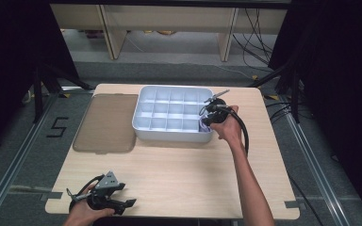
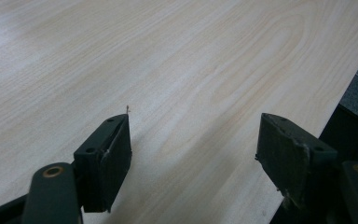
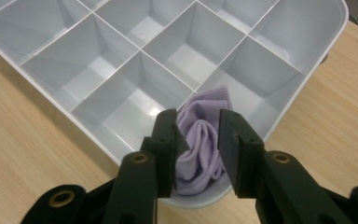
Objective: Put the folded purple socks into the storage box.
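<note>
Two grippers: one per hand, left idle, right working at the tray.
Floor mark: a black "5" (image 1: pixel 57 127) on the grey floor left of the table (image 1: pixel 179 183); no other writing or brand can be read.
Left gripper (image 1: pixel 122 195): rests at the table's near left corner; in the left gripper view its jaws stand wide apart over bare wood with nothing between them.
Lid (image 1: pixel 106 123): a flat brownish translucent lid lies on the table just left of the tray, off it.
Tray (image 1: pixel 172 134): a white tray divided into many compartments sits at the middle of the table's far half; the compartments look bare except one.
Cloth (image 3: pixel 203 144): a crumpled lilac cloth sits in the tray's near right corner compartment.
Right gripper (image 3: pixel 196 140): hangs over that corner; its jaws stand part-way apart on either side of the cloth's top, and the pads do not seem to press it.
Progress: judging by the cloth lying inside its compartment with the jaws loose around it, the placing looks done.
Left to do: probably drawing the right gripper clear, and perhaps putting the lid on.
</note>
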Motion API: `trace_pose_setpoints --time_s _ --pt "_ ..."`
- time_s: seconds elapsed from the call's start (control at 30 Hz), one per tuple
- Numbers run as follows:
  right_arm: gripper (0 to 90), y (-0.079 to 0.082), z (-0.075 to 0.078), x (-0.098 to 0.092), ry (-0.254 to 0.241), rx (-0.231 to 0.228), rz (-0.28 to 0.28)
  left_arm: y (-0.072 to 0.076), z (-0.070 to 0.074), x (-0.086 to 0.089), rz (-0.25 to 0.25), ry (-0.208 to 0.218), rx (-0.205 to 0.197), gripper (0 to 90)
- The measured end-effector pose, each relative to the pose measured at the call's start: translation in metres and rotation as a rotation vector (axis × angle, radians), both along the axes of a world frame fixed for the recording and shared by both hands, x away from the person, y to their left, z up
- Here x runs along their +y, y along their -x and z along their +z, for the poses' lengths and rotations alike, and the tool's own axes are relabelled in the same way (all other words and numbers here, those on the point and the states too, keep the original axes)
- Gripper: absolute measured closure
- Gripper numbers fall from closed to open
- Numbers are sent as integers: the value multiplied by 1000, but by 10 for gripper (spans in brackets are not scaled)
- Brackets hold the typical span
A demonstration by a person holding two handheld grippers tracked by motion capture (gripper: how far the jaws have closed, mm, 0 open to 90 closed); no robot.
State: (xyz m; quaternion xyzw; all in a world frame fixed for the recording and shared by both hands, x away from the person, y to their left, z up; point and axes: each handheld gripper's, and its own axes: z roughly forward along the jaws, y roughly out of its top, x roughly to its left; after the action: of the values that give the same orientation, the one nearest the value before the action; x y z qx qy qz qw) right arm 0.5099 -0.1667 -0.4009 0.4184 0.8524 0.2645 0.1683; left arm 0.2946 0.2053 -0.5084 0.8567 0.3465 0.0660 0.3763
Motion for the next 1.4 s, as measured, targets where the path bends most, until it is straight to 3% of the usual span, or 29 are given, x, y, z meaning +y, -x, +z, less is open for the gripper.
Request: trace_pose_setpoints --time_s 0.37,0.47,0.5,0.63,0.73,0.97,1.17,1.23,1.27,1.3,1.4 --pt "543 12 6 1 -30 -53 13 -1 0 1 -8 -11 -1 255" --pt "519 18 7 2 -63 -37 2 -1 0 1 -12 -13 -3 255" --pt "500 20 8 1 -54 -45 14 -1 1 1 -8 -13 -1 255" --pt "479 23 9 1 -69 -47 4 0 0 0 2 1 1 255" --pt "452 25 11 0 -64 -69 19 -1 0 2 -13 -13 -4 255" --pt "413 37 11 2 -111 -80 20 -1 0 1 5 -11 6 255" --pt "372 46 11 5 -127 -113 60 -1 -1 1 11 -9 3 255" --pt "371 51 12 7 -145 -82 33 -1 -1 1 11 -8 3 255" --pt "369 51 10 6 -146 -108 52 -1 -1 1 10 -10 2 255" --pt "359 55 10 8 -156 -91 38 -1 0 2 -8 -17 -4 255" --pt "358 59 10 9 -168 -98 39 -1 1 1 -11 -15 -4 255"
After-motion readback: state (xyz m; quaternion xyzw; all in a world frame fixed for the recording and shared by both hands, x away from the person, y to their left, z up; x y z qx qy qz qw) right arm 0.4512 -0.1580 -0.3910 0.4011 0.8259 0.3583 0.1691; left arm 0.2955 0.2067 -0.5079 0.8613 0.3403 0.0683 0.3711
